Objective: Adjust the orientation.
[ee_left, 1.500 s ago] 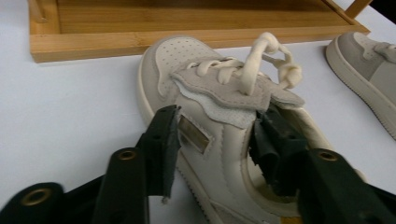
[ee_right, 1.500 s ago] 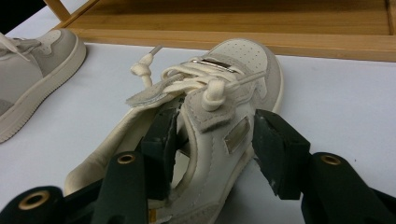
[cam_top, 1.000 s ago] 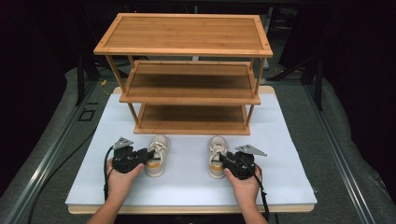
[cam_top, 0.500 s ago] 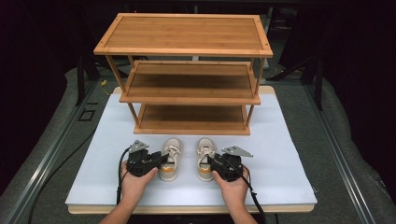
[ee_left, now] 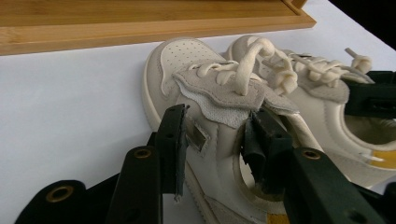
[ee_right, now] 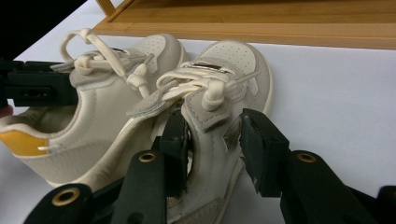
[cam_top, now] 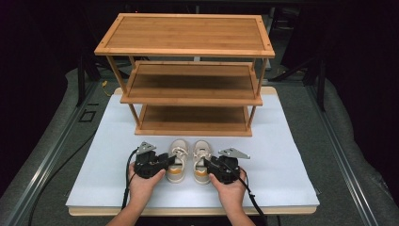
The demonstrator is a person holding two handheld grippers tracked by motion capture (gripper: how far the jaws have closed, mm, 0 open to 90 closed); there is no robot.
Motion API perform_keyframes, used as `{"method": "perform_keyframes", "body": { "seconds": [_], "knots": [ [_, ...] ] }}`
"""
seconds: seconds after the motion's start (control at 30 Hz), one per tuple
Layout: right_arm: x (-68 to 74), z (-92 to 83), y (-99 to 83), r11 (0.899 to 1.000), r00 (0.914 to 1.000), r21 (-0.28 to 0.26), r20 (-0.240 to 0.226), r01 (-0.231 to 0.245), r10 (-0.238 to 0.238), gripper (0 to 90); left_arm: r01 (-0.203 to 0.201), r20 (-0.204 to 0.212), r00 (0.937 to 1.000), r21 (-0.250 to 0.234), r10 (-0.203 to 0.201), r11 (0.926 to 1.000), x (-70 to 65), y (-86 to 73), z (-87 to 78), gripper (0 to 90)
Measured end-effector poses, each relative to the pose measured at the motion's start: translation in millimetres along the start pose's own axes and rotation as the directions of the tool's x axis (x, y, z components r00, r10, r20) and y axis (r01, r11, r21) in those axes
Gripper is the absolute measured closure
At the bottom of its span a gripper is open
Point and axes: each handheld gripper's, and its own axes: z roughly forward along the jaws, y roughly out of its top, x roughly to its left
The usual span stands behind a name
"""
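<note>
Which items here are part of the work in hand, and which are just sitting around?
In use: left shoe clamped by the left gripper; right shoe clamped by the right gripper; wooden rack just ahead.
Idle: white mat; table edge.

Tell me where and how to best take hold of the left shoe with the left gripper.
Grip the left shoe by its side wall at the collar, one jaw outside and one inside the opening, coming from its outer side. The open top leaves a thin wall for the jaws to straddle, and the other shoe blocks the inner side. The left gripper sits so already.
</note>
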Motion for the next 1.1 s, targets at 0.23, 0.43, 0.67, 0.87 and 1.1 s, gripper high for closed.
{"method": "perform_keyframes", "body": {
  "seconds": [0.23,0.43,0.67,0.87,1.1],
  "knots": [
    [4.1,1.0,-0.9,1.0,0.9999,0.001,-0.016,-0.003,0.003,62.0,0.003,0.006,1.0,-0.002,-0.003,1.0,-7.5,-0.9,2.7,60.4],
    [5.7,0.4,-2.1,1.0,0.9994,0.0,-0.032,-0.015,0.015,60.4,0.008,0.026,0.9996,0.005,-0.009,1.0,-9.8,-1.9,1.8,59.8],
    [7.0,0.0,-4.2,1.0,0.9994,-0.012,-0.03,-0.018,0.017,60.1,0.002,0.022,0.9997,0.0,-0.002,1.0,-11.0,-2.9,2.0,59.6],
    [5.6,-0.5,-3.9,1.0,0.9991,-0.008,-0.036,-0.022,0.022,59.0,0.005,0.025,0.9997,-0.003,-0.005,1.0,-9.9,-2.9,1.9,59.0],
    [5.6,-4.6,-3.4,0.999,0.9984,-0.037,-0.052,-0.025,0.023,56.7,0.009,0.033,0.9994,-0.029,-0.008,0.9995,-10.9,-5.0,1.8,53.1]
  ]
}}
